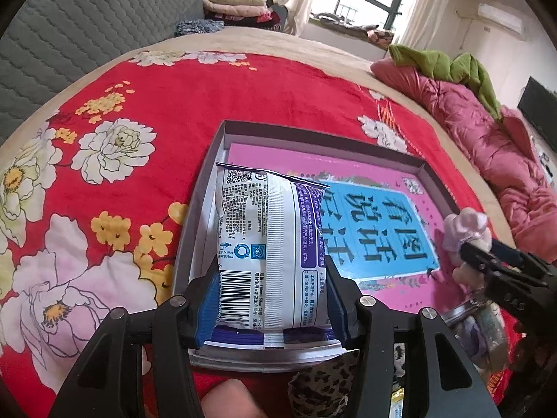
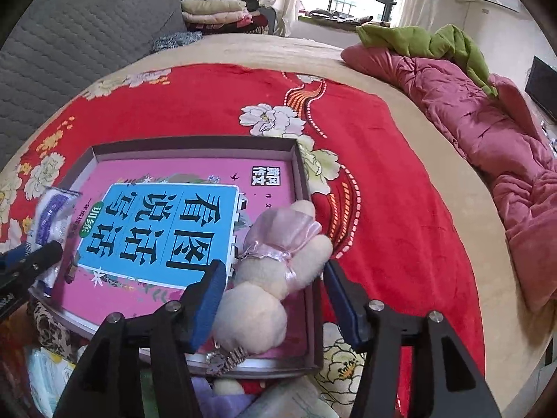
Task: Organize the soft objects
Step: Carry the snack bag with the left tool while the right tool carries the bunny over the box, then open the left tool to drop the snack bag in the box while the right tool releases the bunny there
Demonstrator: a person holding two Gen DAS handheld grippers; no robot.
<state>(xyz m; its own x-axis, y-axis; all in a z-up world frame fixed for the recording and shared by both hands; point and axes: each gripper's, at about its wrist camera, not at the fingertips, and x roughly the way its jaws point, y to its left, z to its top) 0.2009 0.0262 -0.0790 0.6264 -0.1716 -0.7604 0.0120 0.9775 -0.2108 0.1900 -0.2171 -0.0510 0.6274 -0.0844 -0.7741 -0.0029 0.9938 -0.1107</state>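
A shallow grey box (image 1: 306,132) (image 2: 299,170) lies on the red flowered blanket, with a pink and blue book (image 1: 376,223) (image 2: 163,223) in it. My left gripper (image 1: 271,299) is shut on a white and purple soft packet (image 1: 264,244), held over the box's left side; the packet also shows in the right wrist view (image 2: 52,216). My right gripper (image 2: 275,289) holds its fingers wide around a cream plush toy in a pink dress (image 2: 278,261) over the box's right side, with gaps beside the toy. The toy also shows in the left wrist view (image 1: 466,233).
A leopard-print cloth (image 1: 323,386) and loose soft items (image 2: 45,376) lie in front of the box. A pink quilt (image 2: 487,132) with a green cloth (image 2: 435,41) lies along the bed's right side. Folded blankets (image 1: 233,3) are stacked at the back, by a grey headboard (image 1: 87,28).
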